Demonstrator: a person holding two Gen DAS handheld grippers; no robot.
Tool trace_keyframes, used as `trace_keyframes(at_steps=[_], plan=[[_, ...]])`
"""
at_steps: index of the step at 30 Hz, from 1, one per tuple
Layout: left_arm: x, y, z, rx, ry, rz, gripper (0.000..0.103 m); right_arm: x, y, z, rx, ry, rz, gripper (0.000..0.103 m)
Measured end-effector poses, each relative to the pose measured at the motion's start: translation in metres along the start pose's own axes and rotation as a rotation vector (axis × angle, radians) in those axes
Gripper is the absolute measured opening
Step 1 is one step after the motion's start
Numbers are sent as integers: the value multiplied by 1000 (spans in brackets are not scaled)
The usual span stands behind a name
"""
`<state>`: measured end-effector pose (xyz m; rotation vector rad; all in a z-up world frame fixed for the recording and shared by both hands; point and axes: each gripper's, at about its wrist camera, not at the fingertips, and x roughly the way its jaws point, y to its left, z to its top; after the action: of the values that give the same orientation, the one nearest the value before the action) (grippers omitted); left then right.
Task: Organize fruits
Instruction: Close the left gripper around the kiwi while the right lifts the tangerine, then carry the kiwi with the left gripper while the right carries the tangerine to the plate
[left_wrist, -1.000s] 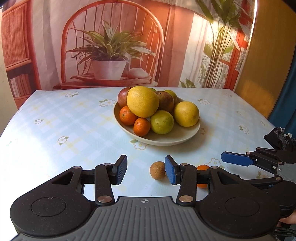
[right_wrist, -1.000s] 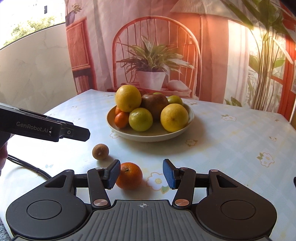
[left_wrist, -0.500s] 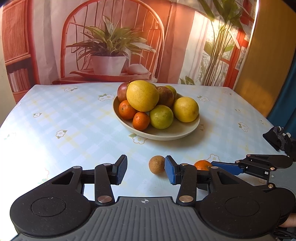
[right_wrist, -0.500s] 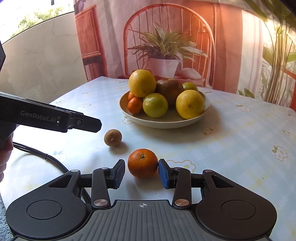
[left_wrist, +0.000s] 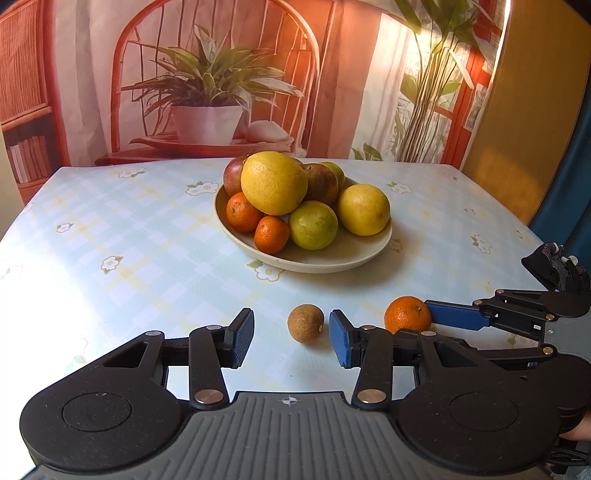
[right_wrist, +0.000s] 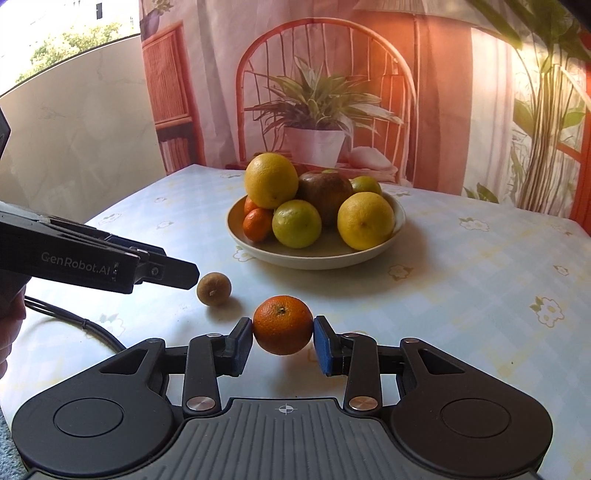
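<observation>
Just in front of the fruit bowl (right_wrist: 317, 258), the right gripper (right_wrist: 283, 341) pinches the mandarin (right_wrist: 283, 325) across its widest middle. It looks light and soft-skinned, so gentle pressure should do. The left gripper (left_wrist: 291, 338) stands open, empty, near the small brown fruit (left_wrist: 306, 323).

I see a pale blue and white checked tablecloth (right_wrist: 480, 295) with small white flowers. The bowl (right_wrist: 314, 258) is cream, piled with yellow, green, orange and reddish-brown fruit. One mandarin (right_wrist: 283, 325) is bright orange, the small round fruit (right_wrist: 214, 289) dull brown. My gripper pads (right_wrist: 324, 347) are blue.
</observation>
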<state>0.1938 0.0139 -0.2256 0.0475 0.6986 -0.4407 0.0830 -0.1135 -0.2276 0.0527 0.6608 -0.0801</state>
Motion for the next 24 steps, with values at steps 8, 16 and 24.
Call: trace_keyframes(at_steps=[8,16,24], plan=[[12,-5,0,18,34,-22,47,-3,-6,4,-4,-29,-20,33],[29,-7,3,24,56,-8,46,0,-12,5,3,-37,-17,33],[35,-12,3,47,70,-25,26,2,-17,7,18,-41,-14,33]])
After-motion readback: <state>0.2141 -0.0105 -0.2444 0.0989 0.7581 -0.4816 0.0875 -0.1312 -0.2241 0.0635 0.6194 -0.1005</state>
